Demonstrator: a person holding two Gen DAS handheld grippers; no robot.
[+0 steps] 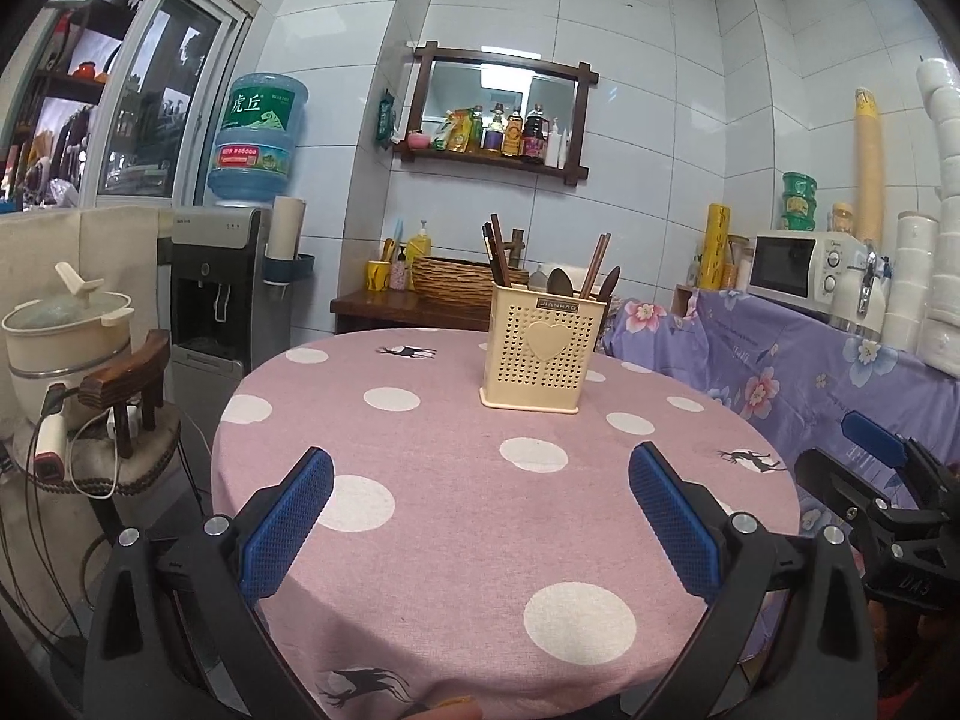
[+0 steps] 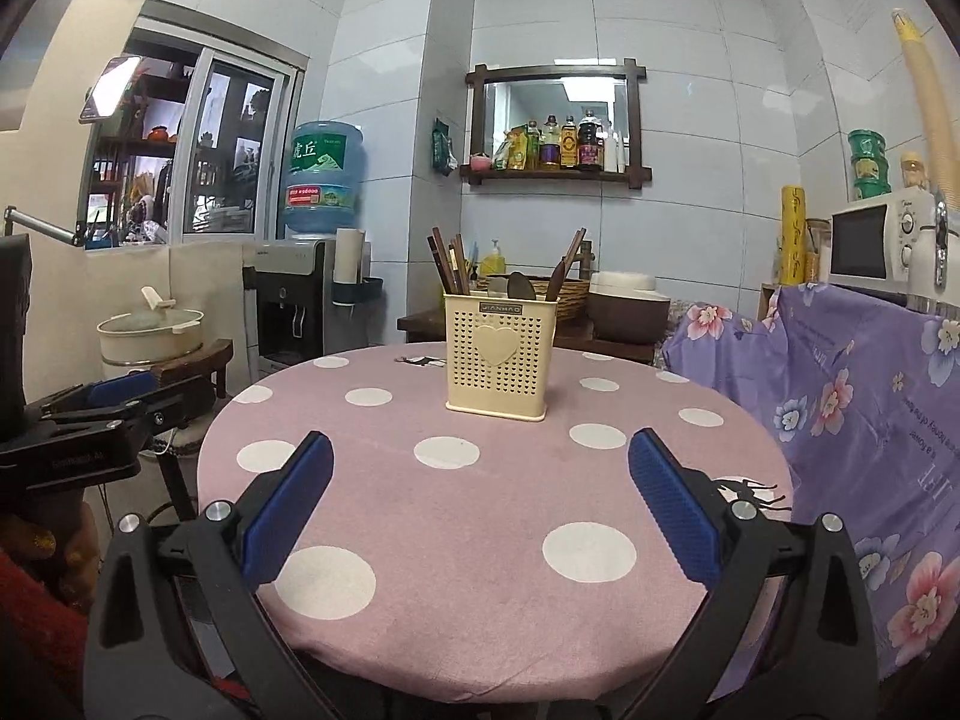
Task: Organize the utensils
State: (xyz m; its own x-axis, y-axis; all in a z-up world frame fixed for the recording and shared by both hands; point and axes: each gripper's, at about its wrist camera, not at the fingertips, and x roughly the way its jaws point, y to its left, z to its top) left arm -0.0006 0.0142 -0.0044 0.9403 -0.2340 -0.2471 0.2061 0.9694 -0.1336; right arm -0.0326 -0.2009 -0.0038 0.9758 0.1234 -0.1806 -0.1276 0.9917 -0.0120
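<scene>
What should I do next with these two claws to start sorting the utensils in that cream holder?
Probably ease the right claw forward toward the cream holder: both claws are open and empty, back at the table's near edge, with chopsticks and spoons mixed inside.

Right gripper (image 2: 480,480) hangs over the pink polka-dot tabletop (image 2: 480,570), fingers (image 2: 288,510) spread wide, nothing between them. Cream utensil holder (image 2: 497,354) sits upright further back, chopsticks (image 2: 447,261) and spoons (image 2: 519,286) poking out.
</scene>
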